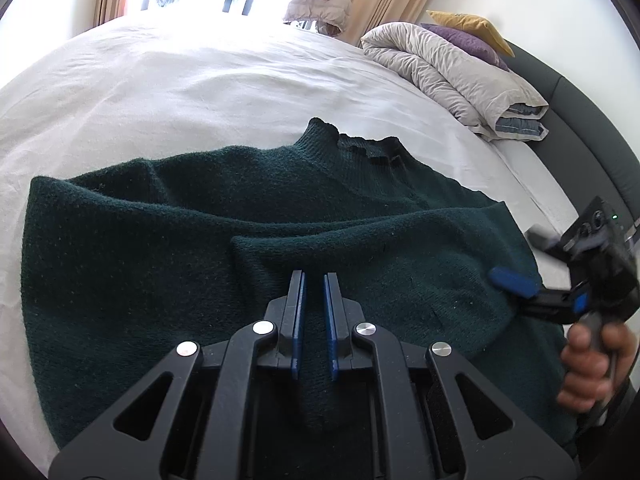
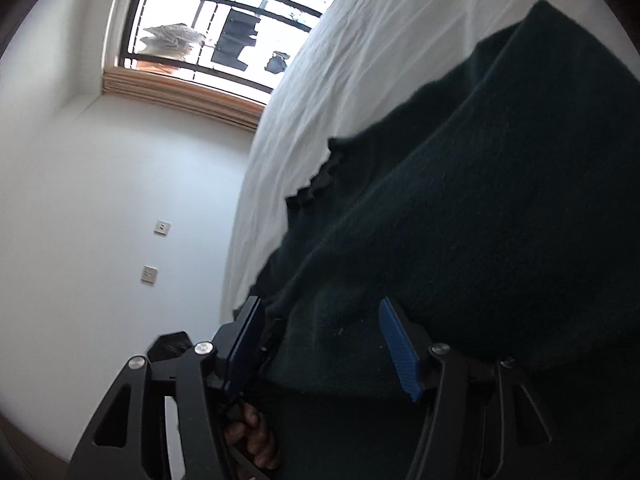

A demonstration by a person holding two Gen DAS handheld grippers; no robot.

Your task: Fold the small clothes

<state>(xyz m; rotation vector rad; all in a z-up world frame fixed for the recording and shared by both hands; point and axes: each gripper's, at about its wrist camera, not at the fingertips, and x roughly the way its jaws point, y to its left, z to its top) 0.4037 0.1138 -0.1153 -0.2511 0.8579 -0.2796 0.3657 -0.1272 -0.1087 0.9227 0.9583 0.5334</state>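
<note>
Dark green sweater [image 1: 256, 240] spread on the white bed sheet [image 1: 180, 92].
Left gripper [image 1: 314, 284] pinches a raised fold mid-sweater; right gripper [image 2: 324, 320], jaws spread, straddles its edge; bare sheet beyond the collar.

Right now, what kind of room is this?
Most likely a bedroom: a white-sheeted bed with the green sweater on it, a folded duvet with pillows, and a curtained window.

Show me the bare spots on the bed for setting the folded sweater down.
Bare white sheet lies beyond the green sweater's collar, toward the window, and left of it. The right side is crowded: the folded duvet and pillows by the headboard, with the right hand-held gripper at the sweater's edge.
</note>
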